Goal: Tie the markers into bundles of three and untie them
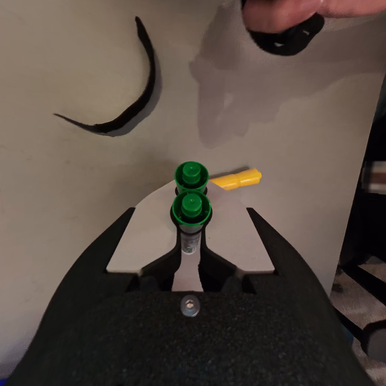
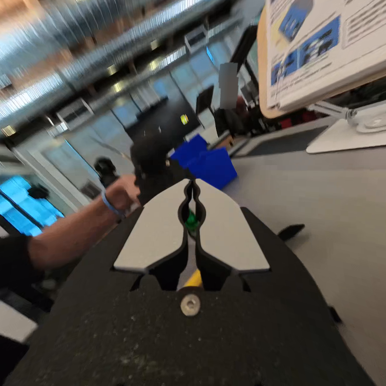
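A pale grey tabletop (image 1: 83, 188) fills most of the left wrist view, and dark furniture legs (image 1: 367, 250) stand past its right edge. In the right wrist view, a bright blue box-shaped object (image 2: 208, 165) sits at the far end of the table. A white flat monitor base (image 2: 344, 137) stands to the right, below a tilted printed poster board (image 2: 313, 48). The hall beyond is blurred.

Print present, none of it legible
A green marker (image 1: 191, 243) held in the left tool (image 1: 191, 208) carries a small printed label on its white barrel, too blurred to make out; in the right wrist view a poster board (image 2: 309, 48) with blue pictures and text blocks stands on the worktop (image 2: 313, 198), likewise blurred
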A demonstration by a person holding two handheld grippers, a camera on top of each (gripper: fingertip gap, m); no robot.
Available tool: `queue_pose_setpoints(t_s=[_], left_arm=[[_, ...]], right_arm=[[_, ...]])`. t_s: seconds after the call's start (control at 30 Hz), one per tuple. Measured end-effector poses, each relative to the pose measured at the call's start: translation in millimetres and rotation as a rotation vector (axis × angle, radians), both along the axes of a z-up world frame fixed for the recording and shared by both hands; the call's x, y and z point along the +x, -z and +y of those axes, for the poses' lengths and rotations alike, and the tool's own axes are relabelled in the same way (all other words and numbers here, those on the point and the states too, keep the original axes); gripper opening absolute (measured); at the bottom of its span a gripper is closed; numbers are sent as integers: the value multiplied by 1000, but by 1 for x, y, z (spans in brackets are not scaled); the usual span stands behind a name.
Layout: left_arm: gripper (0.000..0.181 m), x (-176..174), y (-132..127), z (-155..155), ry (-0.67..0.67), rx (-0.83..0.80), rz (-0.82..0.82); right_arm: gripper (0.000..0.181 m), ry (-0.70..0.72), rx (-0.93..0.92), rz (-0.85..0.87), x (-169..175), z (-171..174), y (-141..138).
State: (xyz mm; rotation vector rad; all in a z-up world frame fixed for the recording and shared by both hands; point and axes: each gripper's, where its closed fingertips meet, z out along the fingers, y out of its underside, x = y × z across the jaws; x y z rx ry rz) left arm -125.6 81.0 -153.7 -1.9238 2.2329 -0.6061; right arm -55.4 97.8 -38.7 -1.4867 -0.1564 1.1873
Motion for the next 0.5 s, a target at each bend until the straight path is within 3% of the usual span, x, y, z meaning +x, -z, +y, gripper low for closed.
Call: queue_pose_setpoints(t_s=[0.1, 0.17, 0.33, 0.5], left_arm=[[14, 2, -15, 8, -53, -8, -126], [14, 4, -24, 12, -91, -28, -214], [14, 9, -53, 21, -192, -87, -462], [14, 13, -95, 12, -242, -257, -717]], right_arm=[[9, -59, 18, -298, -18, -22, 20], [22, -90, 14, -400, -25, -33, 30], [32, -146, -12, -466, -45, -39, 48], [40, -228, -11, -457, -76, -32, 57]])
